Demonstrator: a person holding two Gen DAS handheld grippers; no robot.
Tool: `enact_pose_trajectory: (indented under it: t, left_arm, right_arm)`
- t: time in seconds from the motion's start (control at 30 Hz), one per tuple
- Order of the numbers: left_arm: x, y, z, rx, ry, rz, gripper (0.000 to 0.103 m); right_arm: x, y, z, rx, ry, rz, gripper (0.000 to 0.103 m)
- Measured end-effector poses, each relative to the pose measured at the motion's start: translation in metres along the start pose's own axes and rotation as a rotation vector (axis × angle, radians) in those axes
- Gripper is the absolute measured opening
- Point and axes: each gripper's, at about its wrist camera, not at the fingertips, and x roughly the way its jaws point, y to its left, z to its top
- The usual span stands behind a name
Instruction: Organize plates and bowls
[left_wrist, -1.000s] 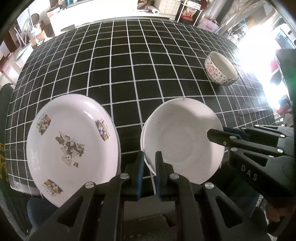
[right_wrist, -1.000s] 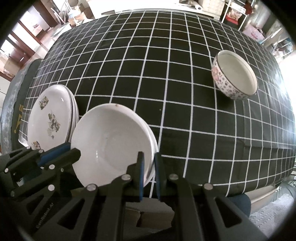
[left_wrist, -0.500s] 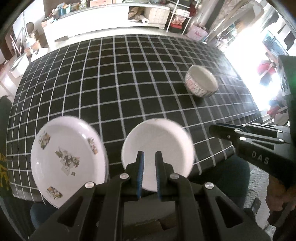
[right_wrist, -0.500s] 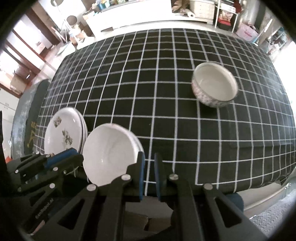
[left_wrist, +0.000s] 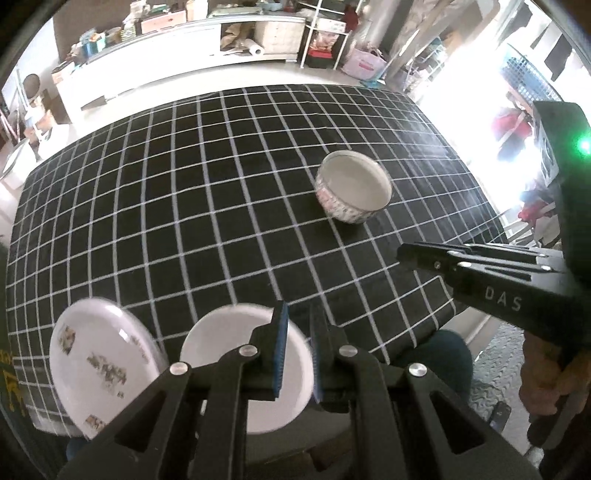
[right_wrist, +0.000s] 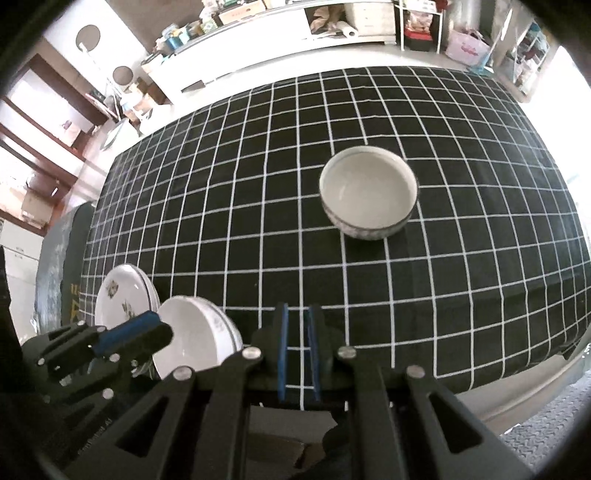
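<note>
Centrally, patterned bowl (right_wrist: 368, 192), white inside.

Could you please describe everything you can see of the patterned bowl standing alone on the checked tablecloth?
The patterned bowl is a deep, round, ceramic-looking bowl, plain white inside, with a dark line at its rim and a small speckled pattern around the outside. It stands upright and empty on the black checked tablecloth, toward the right side, apart from the other dishes; nothing else touches it.

patterned bowl (left_wrist: 353, 186), plain bowl (left_wrist: 236, 354), floral plate (left_wrist: 101, 365)
</note>
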Motion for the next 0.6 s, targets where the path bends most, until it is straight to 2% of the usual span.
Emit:
enact_pose_trajectory:
  t: [0.23,0.37,0.6]
  left_arm:
    - [0.020,-0.017,0.038,0.035,0.008,-0.023,0.009]
    - [0.042,-0.026,0.057,0.040,0.035,-0.038,0.009]
    - [0.082,-0.033,0.087,0.038,0.072,-0.052,0.009]
  right_arm:
    - [0.003,-0.036,0.027,0.057,-0.008,-0.001,0.015]
    - [0.010,-0.062,0.040,0.111,-0.013,0.034,0.015]
    - [0.030,-0.099,0.060,0.174,0.006,0.035,0.015]
